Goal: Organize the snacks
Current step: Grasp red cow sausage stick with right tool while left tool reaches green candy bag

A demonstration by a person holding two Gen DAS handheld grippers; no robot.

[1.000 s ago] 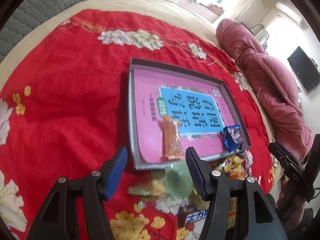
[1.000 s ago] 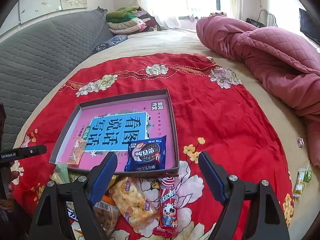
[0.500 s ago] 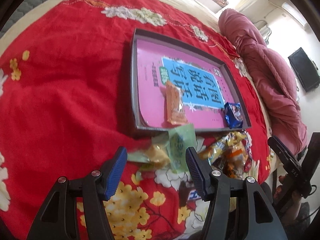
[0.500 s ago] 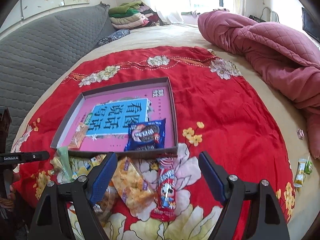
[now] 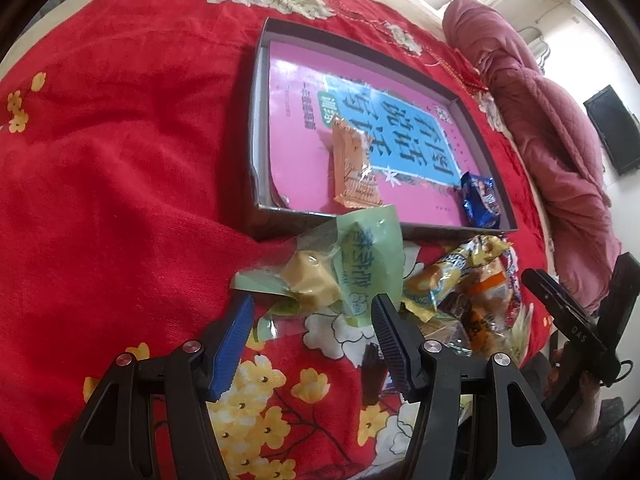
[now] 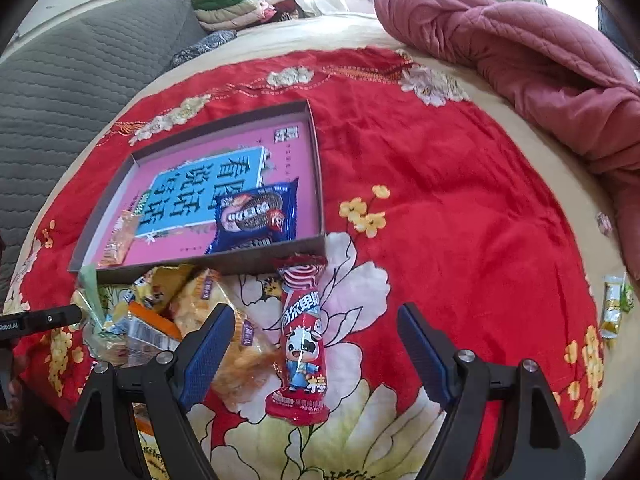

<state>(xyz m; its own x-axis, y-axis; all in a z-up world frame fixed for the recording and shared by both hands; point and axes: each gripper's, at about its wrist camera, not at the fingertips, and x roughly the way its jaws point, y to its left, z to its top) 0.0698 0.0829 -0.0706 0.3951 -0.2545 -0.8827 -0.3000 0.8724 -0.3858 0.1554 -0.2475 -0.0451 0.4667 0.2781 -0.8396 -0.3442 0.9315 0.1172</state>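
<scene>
A grey shallow box [image 5: 256, 128] [image 6: 320, 184] lined with a pink book lies on the red cloth. It holds an orange wafer packet [image 5: 354, 164] [image 6: 118, 236] and a blue Oreo packet [image 5: 480, 200] [image 6: 256, 216]. My left gripper [image 5: 310, 324] is open, its jaws just short of a green wrapped pastry [image 5: 360, 268]. My right gripper [image 6: 316, 336] is open, its jaws on either side of a red candy tube [image 6: 302, 340] that lies on the cloth. A heap of yellow and orange snacks [image 5: 472, 292] [image 6: 168, 312] lies in front of the box.
A pink quilt [image 6: 540, 60] is bunched at the far right of the bed. Small green and yellow packets [image 6: 614, 308] lie at the bed's right edge. A grey padded headboard [image 6: 60, 92] stands at the left, with folded clothes [image 6: 240, 4] behind.
Both grippers have moved down and closer to the snack heap. The green pastry now sits just ahead of the left jaws, and the red tube has come between the right jaws.
</scene>
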